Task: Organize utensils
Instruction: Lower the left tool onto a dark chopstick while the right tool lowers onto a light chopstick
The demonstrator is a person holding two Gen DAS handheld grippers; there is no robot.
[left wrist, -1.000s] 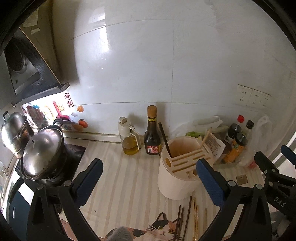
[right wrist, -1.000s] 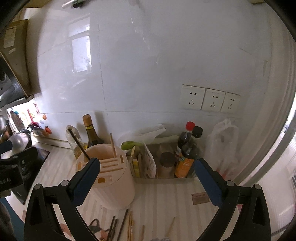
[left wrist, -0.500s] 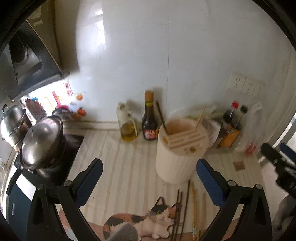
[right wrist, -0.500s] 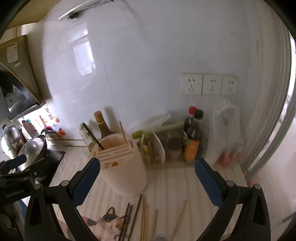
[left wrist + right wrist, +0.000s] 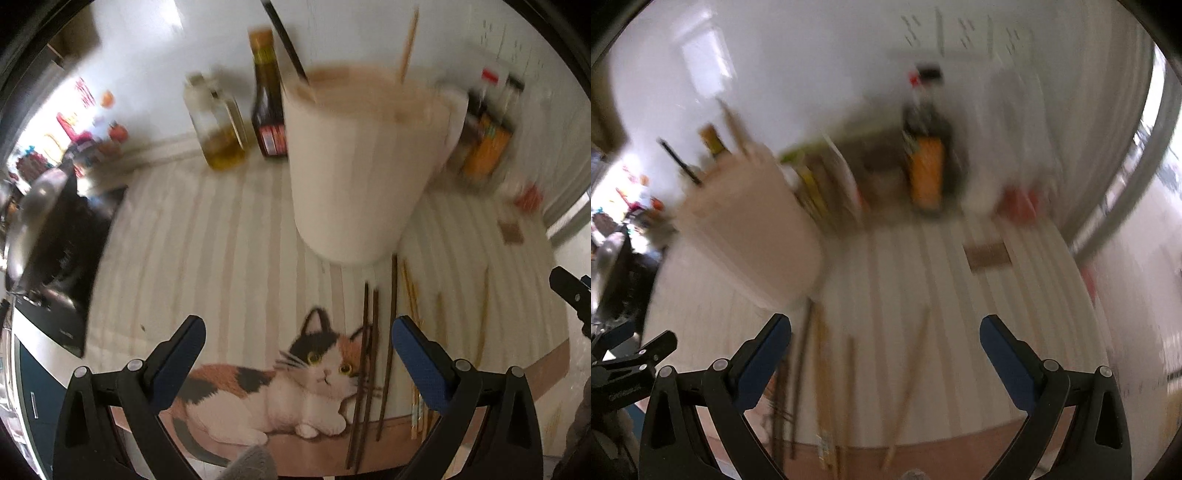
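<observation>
Several chopsticks lie on the striped mat in front of a cream utensil holder (image 5: 354, 162): dark ones (image 5: 369, 350) over the cat picture and pale bamboo ones (image 5: 413, 295) to their right. A dark stick and a pale stick stand in the holder's top. My left gripper (image 5: 295, 343) hangs open above the cat picture, just left of the dark chopsticks, with nothing in it. In the blurred right wrist view the holder (image 5: 753, 236) is at the left and a pale chopstick (image 5: 908, 384) lies between the fingers of my open, empty right gripper (image 5: 886, 343).
An oil bottle (image 5: 218, 122) and a dark sauce bottle (image 5: 267, 99) stand behind the holder by the tiled wall. More bottles (image 5: 487, 133) and packets sit at the right. A pot (image 5: 33, 214) on a black cooktop fills the left. The mat's front edge is brown.
Both grippers have dropped down and forward toward the mat; the holder and chopsticks now look much larger and nearer. Both views are motion-blurred. Both grippers remain open.
</observation>
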